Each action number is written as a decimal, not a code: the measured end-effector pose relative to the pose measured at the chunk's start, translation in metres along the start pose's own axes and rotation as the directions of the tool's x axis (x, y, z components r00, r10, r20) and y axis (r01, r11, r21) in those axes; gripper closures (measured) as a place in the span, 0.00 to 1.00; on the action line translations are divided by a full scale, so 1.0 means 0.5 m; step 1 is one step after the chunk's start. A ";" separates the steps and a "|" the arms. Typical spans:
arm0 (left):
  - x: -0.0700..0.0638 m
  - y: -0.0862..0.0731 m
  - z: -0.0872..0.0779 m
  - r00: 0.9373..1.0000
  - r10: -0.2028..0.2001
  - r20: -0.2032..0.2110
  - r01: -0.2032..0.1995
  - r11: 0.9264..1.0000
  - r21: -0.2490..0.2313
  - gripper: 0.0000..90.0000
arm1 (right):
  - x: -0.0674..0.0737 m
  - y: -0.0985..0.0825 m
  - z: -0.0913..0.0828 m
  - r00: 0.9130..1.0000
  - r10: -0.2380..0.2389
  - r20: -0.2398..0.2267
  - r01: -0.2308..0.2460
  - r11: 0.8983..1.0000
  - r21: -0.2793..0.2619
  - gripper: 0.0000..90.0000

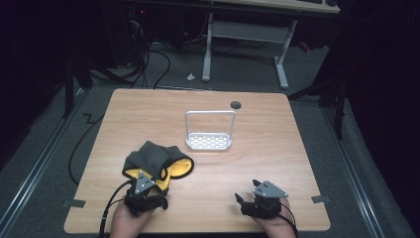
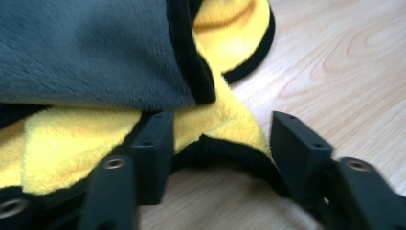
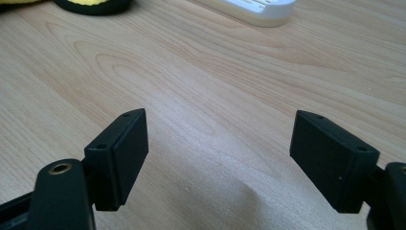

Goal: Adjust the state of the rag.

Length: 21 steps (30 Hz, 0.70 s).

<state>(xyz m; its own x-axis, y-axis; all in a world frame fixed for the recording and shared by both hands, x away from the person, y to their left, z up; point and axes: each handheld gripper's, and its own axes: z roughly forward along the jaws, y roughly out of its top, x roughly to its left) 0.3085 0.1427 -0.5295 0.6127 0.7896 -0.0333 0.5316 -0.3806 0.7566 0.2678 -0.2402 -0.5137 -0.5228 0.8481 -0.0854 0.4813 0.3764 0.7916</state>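
Observation:
A crumpled cloth (image 1: 151, 157), grey on one side and yellow on the other with a black hem, lies at the table's front left. My left gripper (image 1: 148, 184) sits at its near edge. In the left gripper view the jaws stand open, and a yellow corner of the cloth (image 2: 225, 129) lies between them, resting on the wood. My right gripper (image 1: 247, 191) rests at the front right, well apart from the cloth. Its jaws (image 3: 218, 153) stand open over bare wood with nothing between them.
A white wire-framed rack (image 1: 209, 141) with a perforated base stands upright at the table's middle; its base (image 3: 253, 9) shows ahead of my right gripper. A dark round grommet (image 1: 236, 104) sits near the far edge. Table edges are close behind both hands.

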 end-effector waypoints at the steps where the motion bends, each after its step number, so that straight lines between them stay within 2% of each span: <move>1: 0.000 -0.001 0.003 1.000 -0.012 0.000 0.012 1.000 0.007 0.51 | 0.000 0.000 0.000 1.000 0.001 -0.001 -0.001 1.000 -0.002 0.25; 2: 0.001 -0.002 0.004 1.000 -0.021 0.010 0.021 1.000 0.006 0.54 | -0.001 0.000 -0.002 1.000 0.002 0.002 -0.002 1.000 -0.009 0.28; 4: 0.001 -0.001 0.003 1.000 -0.017 0.020 0.017 1.000 0.008 0.63 | -0.003 0.001 -0.004 1.000 0.012 -0.006 -0.012 1.000 -0.014 0.29; 7: -0.004 0.000 0.003 0.999 0.000 0.041 -0.001 1.000 0.013 0.77 | -0.002 0.003 -0.008 1.000 0.019 -0.004 -0.019 1.000 -0.016 0.32; 8: -0.007 0.001 0.003 0.999 0.004 0.049 -0.005 1.000 0.015 0.78 | -0.001 0.003 -0.008 1.000 0.018 -0.004 -0.019 1.000 -0.012 0.32; 12: -0.023 0.005 0.006 0.996 0.007 0.089 -0.009 1.000 0.024 0.81 | -0.001 0.004 -0.007 1.000 0.023 -0.017 -0.023 1.000 -0.003 0.32; 15: -0.043 0.012 0.011 0.993 0.024 0.116 -0.028 0.999 0.032 0.82 | 0.000 0.003 -0.004 0.999 0.028 -0.018 -0.028 1.000 -0.002 0.30; 18: -0.068 0.018 0.019 0.988 0.041 0.150 -0.047 0.998 0.034 0.83 | 0.000 0.002 -0.002 1.000 0.028 -0.006 -0.028 1.000 0.006 0.30; 21: -0.099 0.026 0.029 0.981 0.063 0.185 -0.070 0.997 0.033 0.83 | -0.002 0.003 -0.002 1.000 0.030 -0.001 -0.030 1.000 0.007 0.35</move>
<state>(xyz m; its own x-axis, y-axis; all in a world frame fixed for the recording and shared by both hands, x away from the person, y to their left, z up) 0.2936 0.0917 -0.5274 0.7426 0.6612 -0.1065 0.5065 -0.4503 0.7353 0.2681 -0.2409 -0.5120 -0.5089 0.8587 -0.0610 0.5020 0.3536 0.7893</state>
